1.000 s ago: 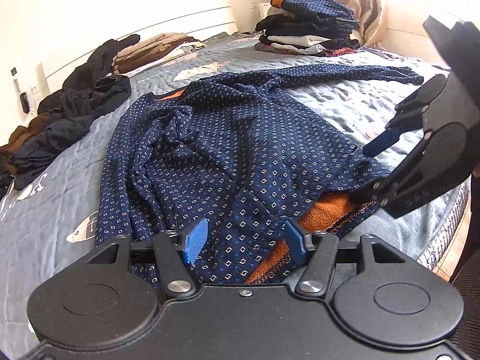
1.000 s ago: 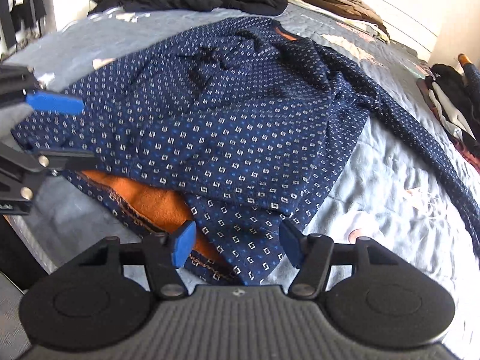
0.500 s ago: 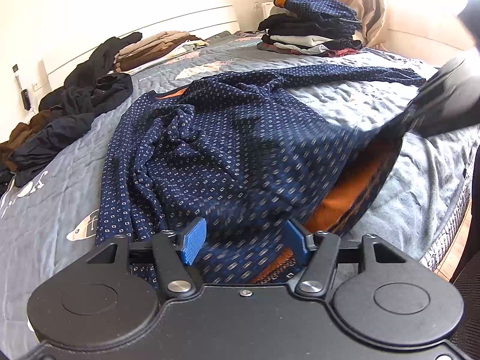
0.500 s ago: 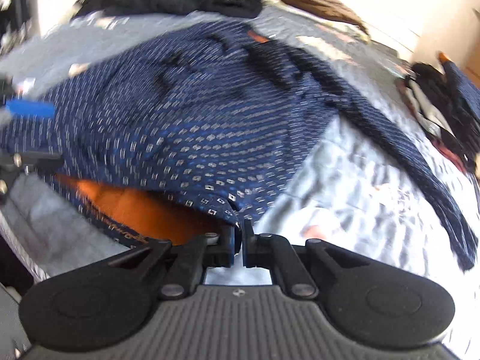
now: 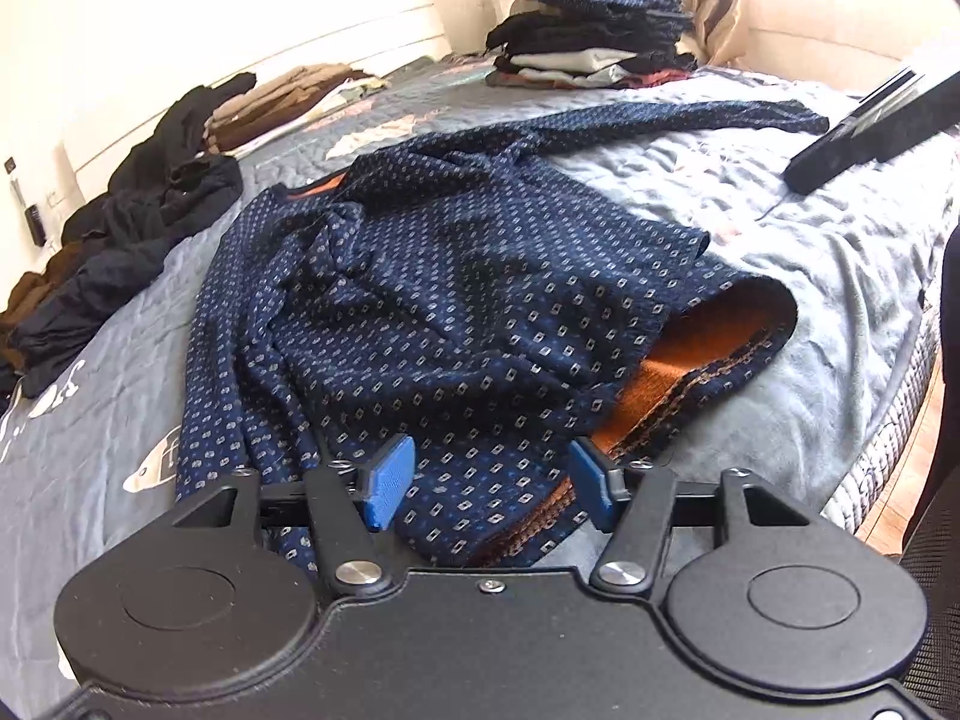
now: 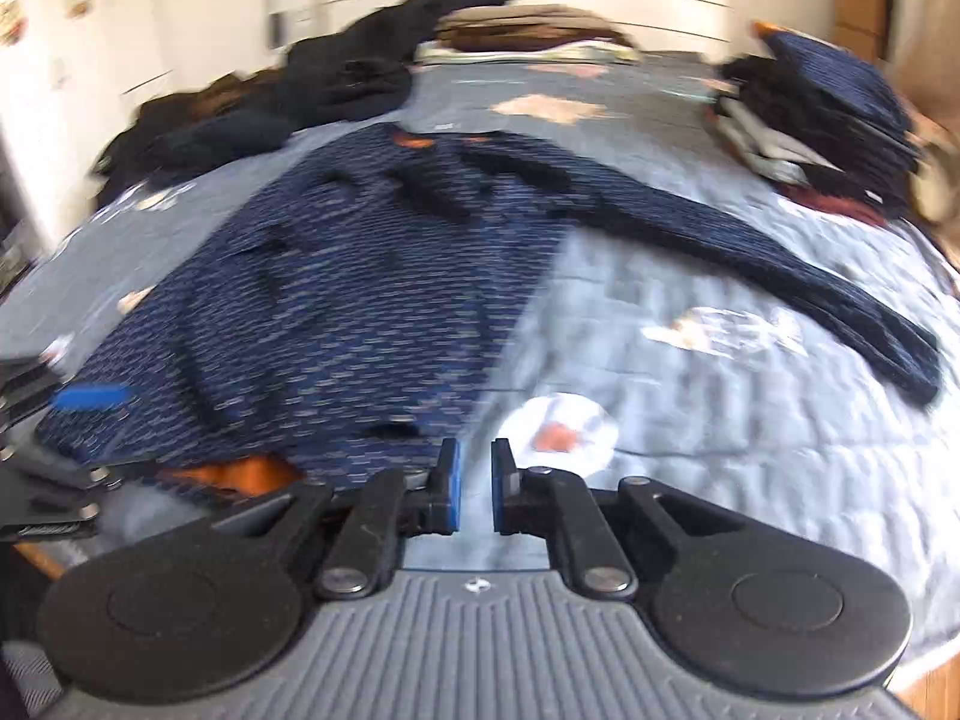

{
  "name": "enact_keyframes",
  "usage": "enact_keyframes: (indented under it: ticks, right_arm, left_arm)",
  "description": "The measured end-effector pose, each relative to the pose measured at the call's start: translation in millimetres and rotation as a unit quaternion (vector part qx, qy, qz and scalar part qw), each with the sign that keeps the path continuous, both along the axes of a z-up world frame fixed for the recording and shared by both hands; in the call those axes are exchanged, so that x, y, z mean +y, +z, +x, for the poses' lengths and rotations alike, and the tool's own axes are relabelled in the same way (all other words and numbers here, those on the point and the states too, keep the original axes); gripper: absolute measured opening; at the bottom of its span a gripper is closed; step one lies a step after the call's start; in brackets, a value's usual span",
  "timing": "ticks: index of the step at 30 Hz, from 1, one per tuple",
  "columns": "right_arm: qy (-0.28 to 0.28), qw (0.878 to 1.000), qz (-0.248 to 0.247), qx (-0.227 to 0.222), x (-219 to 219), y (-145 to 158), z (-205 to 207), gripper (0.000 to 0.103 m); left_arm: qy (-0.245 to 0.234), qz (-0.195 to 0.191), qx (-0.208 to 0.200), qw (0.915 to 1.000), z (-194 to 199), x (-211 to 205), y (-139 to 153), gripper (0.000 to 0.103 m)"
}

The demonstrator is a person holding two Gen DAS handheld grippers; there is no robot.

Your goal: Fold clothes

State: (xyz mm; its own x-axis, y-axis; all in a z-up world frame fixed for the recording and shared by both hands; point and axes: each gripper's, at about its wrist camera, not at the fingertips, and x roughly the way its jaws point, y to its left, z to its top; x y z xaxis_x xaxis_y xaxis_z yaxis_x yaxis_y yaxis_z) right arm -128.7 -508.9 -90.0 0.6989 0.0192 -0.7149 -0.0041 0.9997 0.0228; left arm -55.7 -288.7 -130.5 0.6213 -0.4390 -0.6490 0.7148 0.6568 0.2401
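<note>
Now I am seeing the navy patterned sweater (image 5: 432, 300) lying on the grey bed (image 5: 810, 276). My left claw (image 5: 489, 483) is gaping wide over its hem at six o'clock; my right claw (image 6: 475, 486) is hanging narrowly parted, gripping nothing. Folded clothes (image 5: 594, 42) are sitting at one o'clock.

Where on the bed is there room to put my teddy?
Bare bedcover lies between the blue sweater, its stretched sleeve and the bed's near edge. Another strip runs between the sweater and the dark pile. The folded stack crowds the far corner.
</note>
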Motion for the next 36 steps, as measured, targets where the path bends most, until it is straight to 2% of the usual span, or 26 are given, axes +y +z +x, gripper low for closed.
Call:
enact_keyframes:
  ticks: [2,4,5,8,10,12,15,18,22,24,27,29,30,33,36]
  right_arm:
    - [0.031,0.999,-0.021,0.009,18.0,-4.0,8.0,0.031]
    - [0.05,0.998,-0.021,0.017,32.5,-11.5,17.4,0.044]
    - [0.059,0.998,-0.02,0.02,39.2,-15.4,21.9,0.048]
    - [0.07,0.996,-0.044,0.024,53.3,-27.1,30.6,0.052]
    - [0.077,0.995,-0.065,0.026,59.3,-33.8,34.4,0.052]
    - [0.081,0.993,-0.083,0.028,63.5,-39.5,38.1,0.053]
    - [0.084,0.991,-0.103,0.031,66.8,-45.9,42.6,0.057]
    - [0.086,0.99,-0.106,0.035,65.8,-51.4,46.5,0.058]
    - [0.067,0.993,-0.098,0.028,57.4,-55.4,48.4,0.058]
    - [0.058,0.994,-0.094,0.023,51.6,-55.7,48.1,0.058]
    - [0.042,0.995,-0.094,0.013,41.8,-53.3,46.5,0.049]
    - [0.031,0.995,-0.093,0.007,35.3,-51.8,45.4,0.02]
    - [0.025,0.995,-0.093,0.003,32.1,-51.0,44.9,0.017]
    - [0.007,0.996,-0.088,-0.007,21.0,-43.6,40.9,0.014]
    - [-0.02,0.996,-0.08,-0.024,4.0,-26.2,31.7,0.012]
  left_arm:
    - [-0.006,0.003,-0.003,1.0,-1.4,-2.7,-3.7,0.048]
    - [-0.021,0.016,-0.01,0.9996,-4.8,-8.8,-8.6,0.048]
    - [-0.029,0.022,-0.013,0.9992,-6.6,-11.9,-11.1,0.048]
    - [-0.044,0.044,-0.039,0.9973,-12.1,-21.4,-19.7,0.047]
    - [-0.051,0.06,-0.054,0.9954,-13.0,-28.9,-26.6,0.042]
    - [-0.053,0.073,-0.067,0.9937,-12.7,-37.1,-33.2,0.03]
    - [-0.061,0.096,-0.075,0.9907,-13.4,-46.4,-41.8,0.017]
    - [-0.054,0.114,-0.102,0.9867,-15.5,-48.5,-46.8,0.018]
    - [-0.028,0.114,-0.103,0.9878,-10.2,-43.9,-45.6,0.018]
    - [-0.009,0.105,-0.094,0.9899,-5.1,-40.7,-41.6,0.003]
    - [0.029,0.074,-0.092,0.9926,1.4,-25.9,-24.6,0.003]
    - [0.054,0.053,-0.091,0.993,5.7,-15.9,-13.0,0.003]
    - [0.067,0.042,-0.09,0.9928,7.8,-10.9,-7.2,0.003]
    - [0.105,0.01,-0.088,0.9905,14.2,4.2,10.2,0.002]
    - [0.14,0.001,-0.053,0.9887,22.9,28.6,21.8,0.002]
